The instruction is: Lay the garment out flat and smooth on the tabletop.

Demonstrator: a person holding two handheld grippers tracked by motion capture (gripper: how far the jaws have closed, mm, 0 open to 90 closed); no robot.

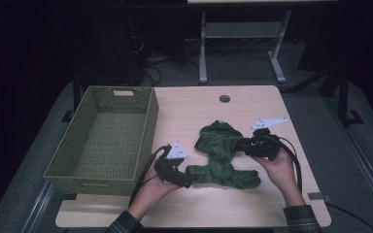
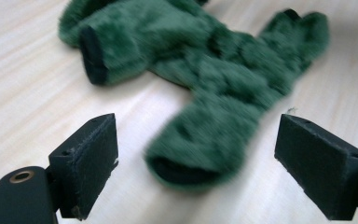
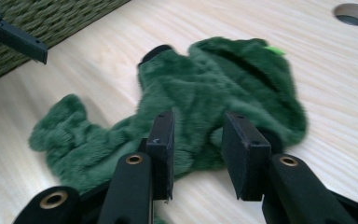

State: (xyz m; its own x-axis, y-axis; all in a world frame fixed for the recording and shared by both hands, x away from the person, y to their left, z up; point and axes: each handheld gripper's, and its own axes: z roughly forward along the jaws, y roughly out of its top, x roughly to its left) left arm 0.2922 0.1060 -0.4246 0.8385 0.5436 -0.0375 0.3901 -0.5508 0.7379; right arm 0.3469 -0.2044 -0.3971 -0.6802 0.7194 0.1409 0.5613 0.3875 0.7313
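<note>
A fuzzy dark green garment (image 1: 218,155) with black cuffs lies spread flat on the light wooden table (image 1: 184,104). My left gripper (image 1: 187,182) is at its near left end. In the left gripper view the jaws (image 2: 198,123) stand wide open on either side of one cuffed limb of the garment (image 2: 223,79), apart from it. My right gripper (image 1: 237,144) is at the garment's right sleeve. In the right gripper view its jaws (image 3: 198,119) stand close together with the green fabric (image 3: 205,88) between them.
A woven green basket (image 1: 148,121) stands on the left part of the table, its wall close to my left hand. A round cable hole (image 1: 224,98) is in the tabletop at the back. Table edges lie near both forearms.
</note>
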